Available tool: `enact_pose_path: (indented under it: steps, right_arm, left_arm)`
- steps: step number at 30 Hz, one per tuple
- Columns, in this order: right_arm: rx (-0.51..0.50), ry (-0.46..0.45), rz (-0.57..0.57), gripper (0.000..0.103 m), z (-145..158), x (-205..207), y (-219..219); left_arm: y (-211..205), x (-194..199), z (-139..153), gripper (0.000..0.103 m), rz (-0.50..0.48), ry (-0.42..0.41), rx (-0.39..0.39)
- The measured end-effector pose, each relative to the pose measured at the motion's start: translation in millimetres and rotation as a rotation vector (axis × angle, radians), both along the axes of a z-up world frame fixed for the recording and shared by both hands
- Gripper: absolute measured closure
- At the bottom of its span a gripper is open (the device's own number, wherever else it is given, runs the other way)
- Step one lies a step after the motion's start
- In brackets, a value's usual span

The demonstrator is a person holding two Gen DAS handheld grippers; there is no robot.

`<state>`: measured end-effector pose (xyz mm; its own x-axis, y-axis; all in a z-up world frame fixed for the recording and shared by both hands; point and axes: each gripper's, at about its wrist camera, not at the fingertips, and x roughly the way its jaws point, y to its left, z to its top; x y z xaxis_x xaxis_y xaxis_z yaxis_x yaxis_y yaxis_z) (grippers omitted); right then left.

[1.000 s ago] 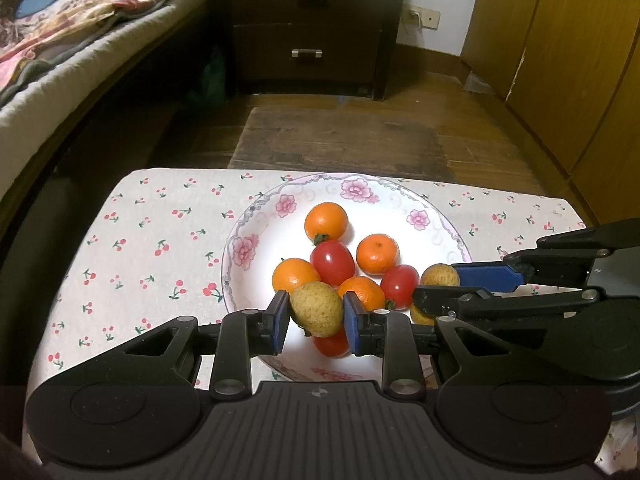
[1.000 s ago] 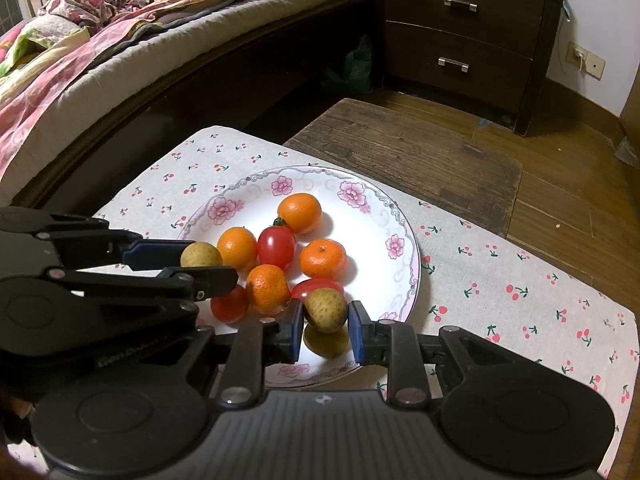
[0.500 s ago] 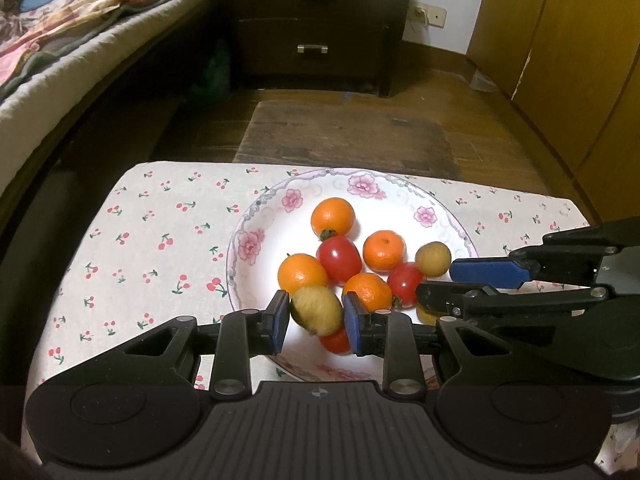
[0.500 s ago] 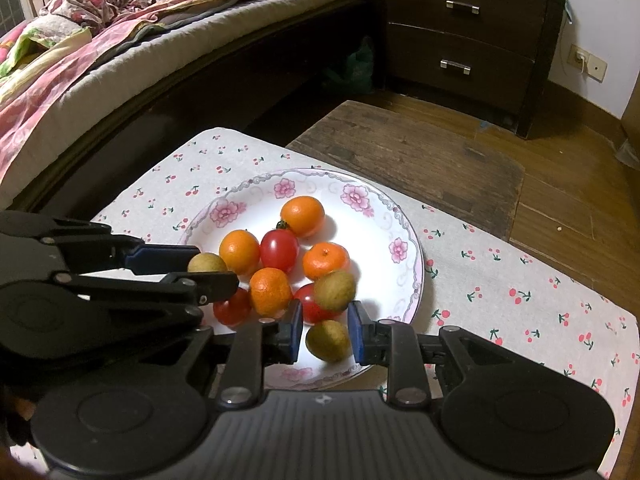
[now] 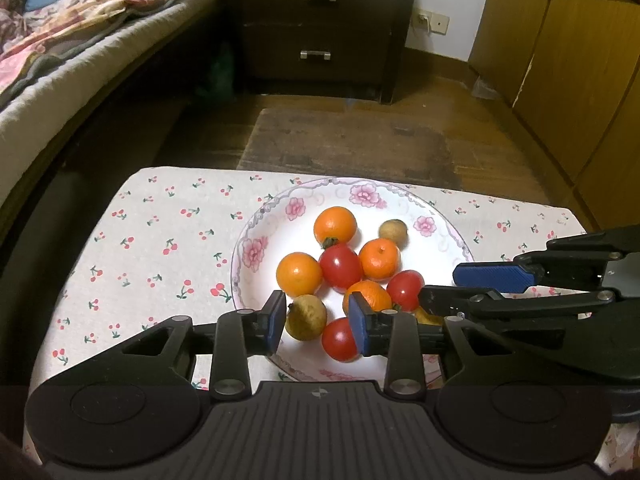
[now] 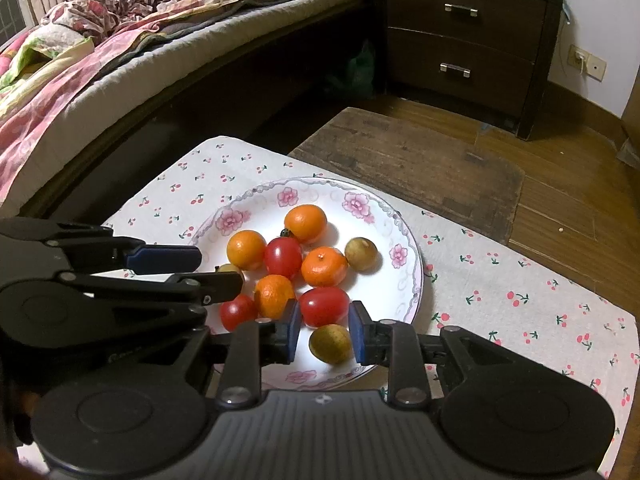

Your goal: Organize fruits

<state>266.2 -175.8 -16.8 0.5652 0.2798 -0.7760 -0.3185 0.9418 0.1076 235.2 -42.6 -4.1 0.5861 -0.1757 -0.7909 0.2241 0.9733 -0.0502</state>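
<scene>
Blue-padded left gripper (image 5: 317, 322) has just been opening — its brown fruit (image 5: 306, 317) lies released on the flowered plate (image 5: 256, 236). Right gripper (image 6: 323, 332) stands nearly closed, another brown fruit (image 6: 330, 343) loose between its pads.

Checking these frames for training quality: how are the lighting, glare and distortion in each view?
Left wrist view: dim room, flash-like light on the white floral plate, highlights on the red cherry tomatoes, fisheye-bent cupboards. Right wrist view: same bright plate, dark vignetted corners, curved bed edge; both sharp.
</scene>
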Motion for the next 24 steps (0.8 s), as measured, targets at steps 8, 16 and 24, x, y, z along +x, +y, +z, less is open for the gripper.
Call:
enact_pose_path:
  steps: [8,16,24]
  right_arm:
    - [-0.003,0.001,-0.004,0.071,3.3,-4.0,-2.1]
    - [-0.019,0.009,-0.008,0.071,7.5,-16.0,-6.6]
    - [-0.011,0.000,-0.017,0.070,17.0,-33.6,-10.6]
  left_arm:
    - [-0.7,-5.0,3.8,0.057,-0.006,-0.016,0.010]
    - [-1.5,-19.9,11.4,0.048,-0.025,-0.048,0.030]
    - [-3.0,-38.5,16.9,0.038,-0.026,-0.078,0.064]
